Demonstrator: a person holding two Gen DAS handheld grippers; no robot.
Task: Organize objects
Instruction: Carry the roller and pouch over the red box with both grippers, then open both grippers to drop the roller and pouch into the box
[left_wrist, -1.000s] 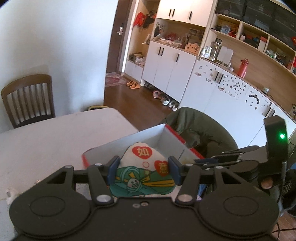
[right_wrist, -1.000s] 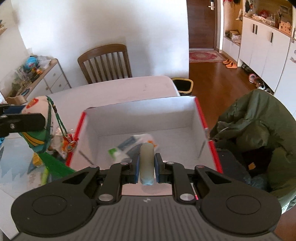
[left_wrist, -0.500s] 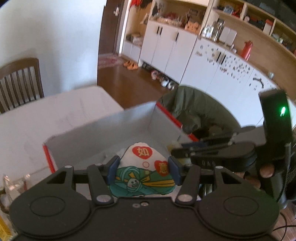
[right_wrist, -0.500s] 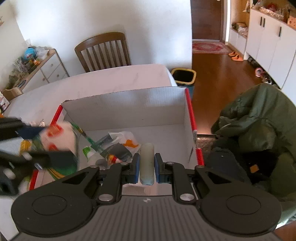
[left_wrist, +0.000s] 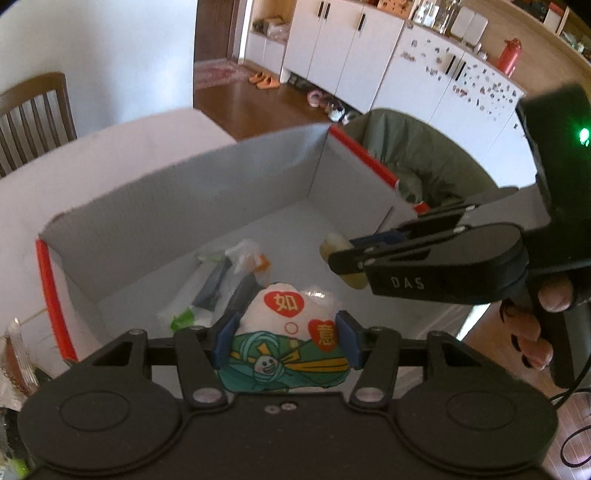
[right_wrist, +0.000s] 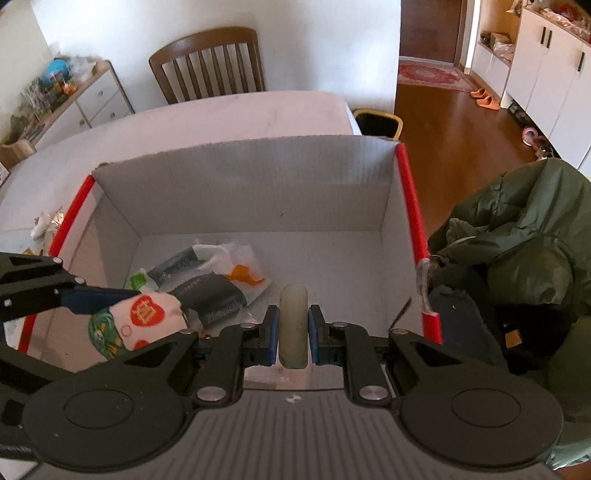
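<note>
Over the open box (right_wrist: 243, 192), both tools hang with a load each. Left tool (left_wrist: 284, 341) is clamped on a soft pouch (left_wrist: 286, 347), white at the top with two red hearts and green below with a cartoon face. Right tool (right_wrist: 292, 334) is clamped on a pale stick (right_wrist: 293, 325), a waxy cylinder held by its sides.

What the drop turns on: both loads are already inside the box's outline and above its floor, the pouch toward the left wall, the stick toward the right half where the floor is bare. The stick's long axis runs forward along the right tool's fingers, pointing at the far wall, so on release it would likely land lengthwise on that bare patch. The pouch sits just above a heap of packets (right_wrist: 207, 277) near the left side and would probably settle onto or beside them. In the left wrist view the right tool (left_wrist: 345, 254) crosses in from the right, near the pouch but apart from it. Neither tool looks clearly nearer the floor.

Writing: each heart bears a Chinese character, 如 on the upper one and 意 on the lower. The right tool's side reads "DAS". One dark packet shows a word that may be "PAPER"; the rest is too small to read.

The box stands on a white table (right_wrist: 236, 114).
</note>
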